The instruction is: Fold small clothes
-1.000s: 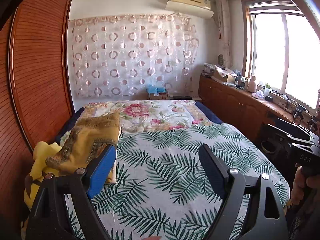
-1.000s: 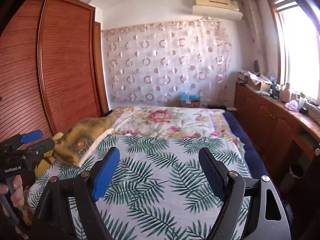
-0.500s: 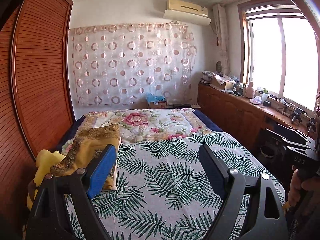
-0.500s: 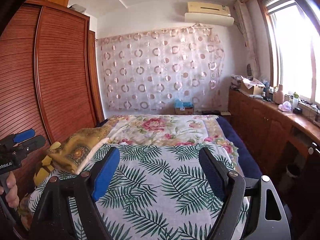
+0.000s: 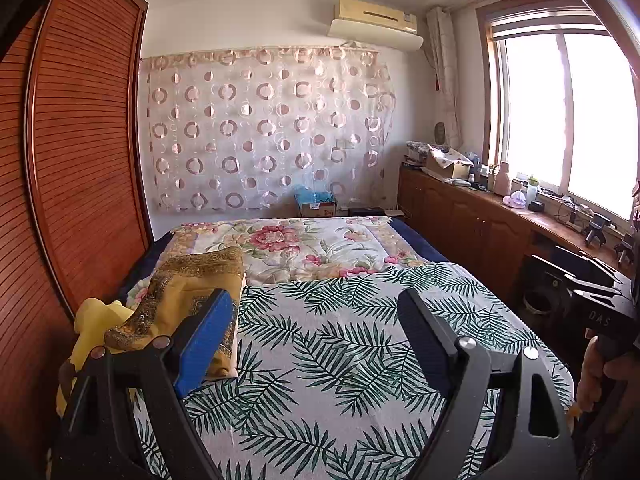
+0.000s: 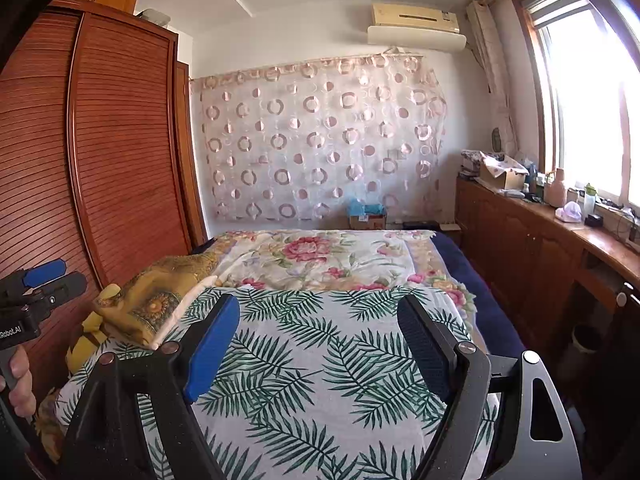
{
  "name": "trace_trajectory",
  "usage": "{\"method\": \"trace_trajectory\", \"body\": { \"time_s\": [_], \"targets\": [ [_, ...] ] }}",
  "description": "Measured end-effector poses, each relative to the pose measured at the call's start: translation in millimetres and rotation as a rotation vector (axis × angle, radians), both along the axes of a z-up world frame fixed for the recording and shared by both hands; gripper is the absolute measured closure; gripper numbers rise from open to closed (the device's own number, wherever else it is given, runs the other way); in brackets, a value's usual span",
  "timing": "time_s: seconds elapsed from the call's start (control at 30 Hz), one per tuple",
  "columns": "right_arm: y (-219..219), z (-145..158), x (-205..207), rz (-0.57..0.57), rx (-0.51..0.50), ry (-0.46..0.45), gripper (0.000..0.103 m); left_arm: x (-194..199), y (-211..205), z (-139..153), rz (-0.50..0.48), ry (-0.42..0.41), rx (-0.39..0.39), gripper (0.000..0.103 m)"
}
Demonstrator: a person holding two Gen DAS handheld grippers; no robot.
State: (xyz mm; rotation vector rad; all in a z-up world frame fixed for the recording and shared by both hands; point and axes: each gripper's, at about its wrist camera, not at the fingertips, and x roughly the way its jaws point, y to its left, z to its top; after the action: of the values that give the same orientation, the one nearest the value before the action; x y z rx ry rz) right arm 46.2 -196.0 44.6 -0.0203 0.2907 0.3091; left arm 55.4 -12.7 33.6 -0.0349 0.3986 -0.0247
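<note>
A bed [image 5: 360, 360] under a palm-leaf cover fills the lower frame. Folded yellow-gold cloth [image 5: 192, 304] lies at its left edge, long axis running away from the camera. The left gripper [image 5: 316, 344] hangs nearer it; the right gripper [image 6: 320, 344] looks mid-bed. Both have fingers spread, empty.

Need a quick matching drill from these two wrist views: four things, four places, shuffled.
1. gold patterned folded cloth
2. cream wall air conditioner
3. green palm-leaf bedsheet
4. brown cardboard box with blue contents

a. high on the far wall
b. bed's left edge, by the wardrobe
c. floor beyond the bed
d. spread over the near bed

Pairs: 1-b, 2-a, 3-d, 4-c
</note>
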Motion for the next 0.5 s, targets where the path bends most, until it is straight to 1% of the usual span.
{"method": "trace_trajectory", "body": {
  "time_s": [0.5],
  "targets": [
    [-0.9,-5.4,-0.9,0.009,-0.002,-0.009,0.02,-0.1,-0.1,-0.4,0.0,-0.002,0.001,0.018]
  ]
}}
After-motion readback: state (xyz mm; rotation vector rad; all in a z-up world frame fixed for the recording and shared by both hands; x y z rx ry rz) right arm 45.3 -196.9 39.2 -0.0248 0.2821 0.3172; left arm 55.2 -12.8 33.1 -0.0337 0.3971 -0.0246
